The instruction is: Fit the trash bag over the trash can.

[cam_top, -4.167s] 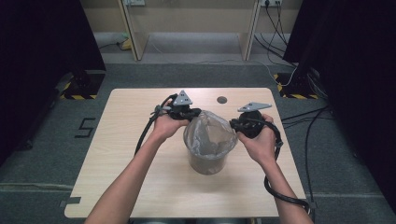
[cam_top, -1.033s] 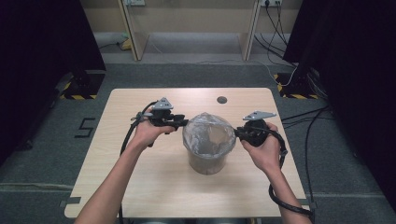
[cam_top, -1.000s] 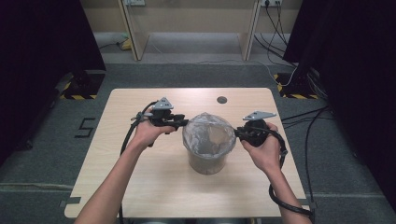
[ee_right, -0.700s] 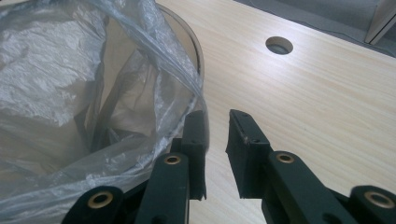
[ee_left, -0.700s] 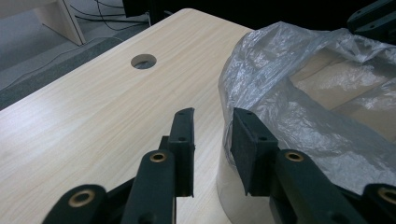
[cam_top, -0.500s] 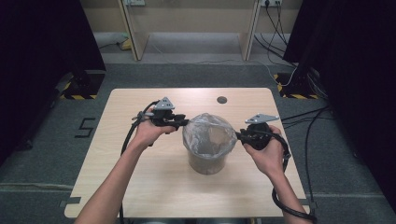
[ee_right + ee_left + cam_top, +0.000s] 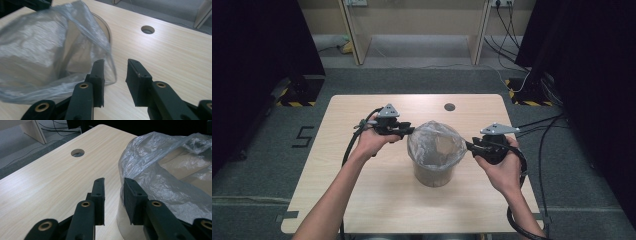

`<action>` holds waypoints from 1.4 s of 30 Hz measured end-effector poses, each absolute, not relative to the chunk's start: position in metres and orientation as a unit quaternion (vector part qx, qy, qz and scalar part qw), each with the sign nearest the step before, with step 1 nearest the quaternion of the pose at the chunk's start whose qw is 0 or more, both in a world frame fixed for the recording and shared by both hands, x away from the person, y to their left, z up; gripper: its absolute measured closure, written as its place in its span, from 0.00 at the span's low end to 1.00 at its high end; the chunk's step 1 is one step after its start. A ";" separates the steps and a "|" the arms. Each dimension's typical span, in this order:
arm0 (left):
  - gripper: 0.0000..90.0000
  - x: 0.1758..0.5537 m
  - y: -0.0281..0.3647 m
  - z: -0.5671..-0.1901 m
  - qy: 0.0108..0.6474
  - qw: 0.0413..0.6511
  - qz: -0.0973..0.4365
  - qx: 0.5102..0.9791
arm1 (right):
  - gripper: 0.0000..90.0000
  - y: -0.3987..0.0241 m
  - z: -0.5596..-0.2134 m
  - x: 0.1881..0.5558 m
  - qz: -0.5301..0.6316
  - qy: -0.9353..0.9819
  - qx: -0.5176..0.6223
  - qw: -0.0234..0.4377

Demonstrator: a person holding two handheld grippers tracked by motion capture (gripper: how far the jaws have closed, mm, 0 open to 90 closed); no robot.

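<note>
The pale wooden table [image 7: 362, 200] carries a grey round bin [image 7: 434, 172] at its middle, lined with a clear crinkled plastic bag [image 7: 435, 145] whose folds hide the bin's inside. The left gripper [image 7: 408, 131], jaws parted and empty, sits just beside the bag's rim. The right gripper [image 7: 470, 145] has just been opening; nothing lies between its jaws.

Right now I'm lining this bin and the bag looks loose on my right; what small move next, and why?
Probably ease the right gripper back onto the bag edge and pinch it: its jaws have just been opening, nothing between them, and the film hangs loose beside the bin rim.
</note>
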State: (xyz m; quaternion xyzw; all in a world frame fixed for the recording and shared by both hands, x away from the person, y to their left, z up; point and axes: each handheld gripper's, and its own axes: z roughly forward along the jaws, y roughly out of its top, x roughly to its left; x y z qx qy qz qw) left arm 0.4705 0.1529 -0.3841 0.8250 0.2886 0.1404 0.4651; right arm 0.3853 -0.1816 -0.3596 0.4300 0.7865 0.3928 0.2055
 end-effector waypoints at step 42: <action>0.73 0.472 0.155 -0.379 0.292 0.472 0.153 0.817 | 0.83 -0.187 -0.363 0.378 0.396 0.785 0.445 0.172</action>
